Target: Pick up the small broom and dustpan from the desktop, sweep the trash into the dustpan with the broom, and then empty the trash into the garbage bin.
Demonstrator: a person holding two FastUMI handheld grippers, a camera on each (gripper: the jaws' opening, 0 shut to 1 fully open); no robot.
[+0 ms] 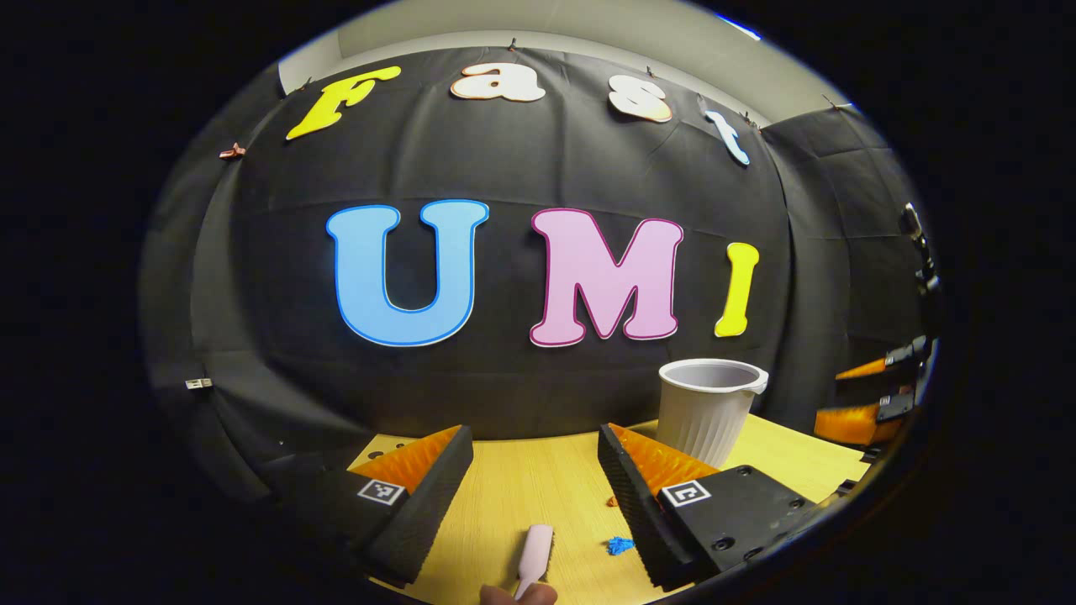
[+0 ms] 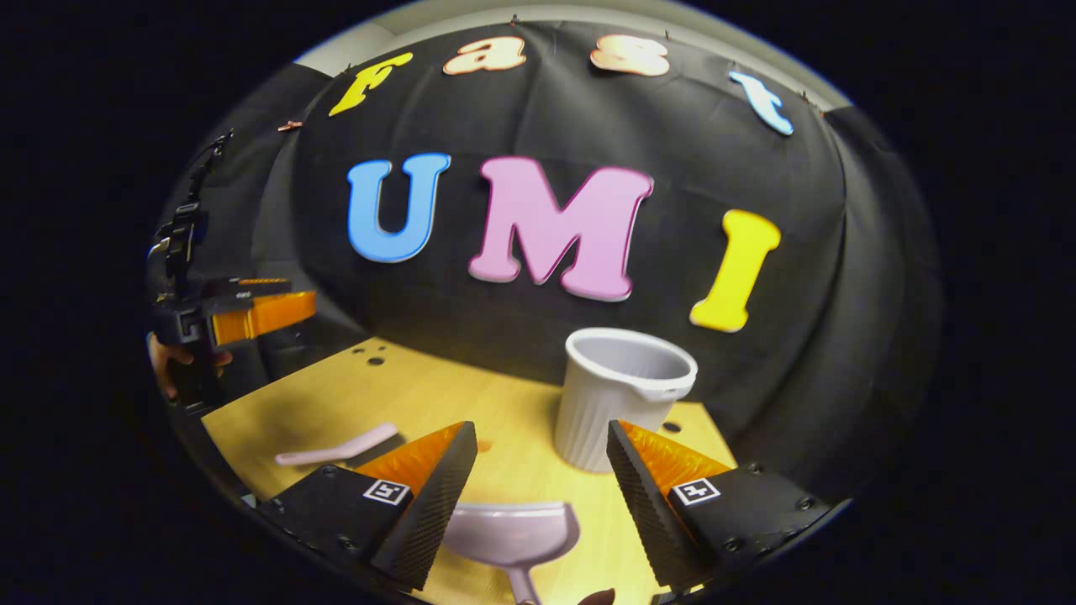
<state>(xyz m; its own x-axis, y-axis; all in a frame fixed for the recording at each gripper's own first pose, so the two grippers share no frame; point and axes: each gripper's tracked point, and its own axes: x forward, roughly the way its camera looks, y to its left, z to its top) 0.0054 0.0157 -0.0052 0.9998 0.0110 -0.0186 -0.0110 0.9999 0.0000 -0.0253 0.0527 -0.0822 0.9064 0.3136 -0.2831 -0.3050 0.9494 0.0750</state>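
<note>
Two grippers: my left gripper (image 1: 535, 470) and right gripper (image 2: 542, 466) both spread, empty.
Broom (image 1: 535, 553): near desktop (image 1: 521, 479) edge below left gripper; light, stiff handle, I'd grip there.
Dustpan (image 2: 514, 533): below right gripper; thin plastic, handle nearest.
Garbage bin (image 2: 618, 395): far right.

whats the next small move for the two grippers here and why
Probably lower each gripper onto its tool. The left gripper is open above the small broom lying on the desktop, and the right gripper is open above the dustpan. Neither tool is gripped, and blue trash lies unswept near the garbage bin.
</note>
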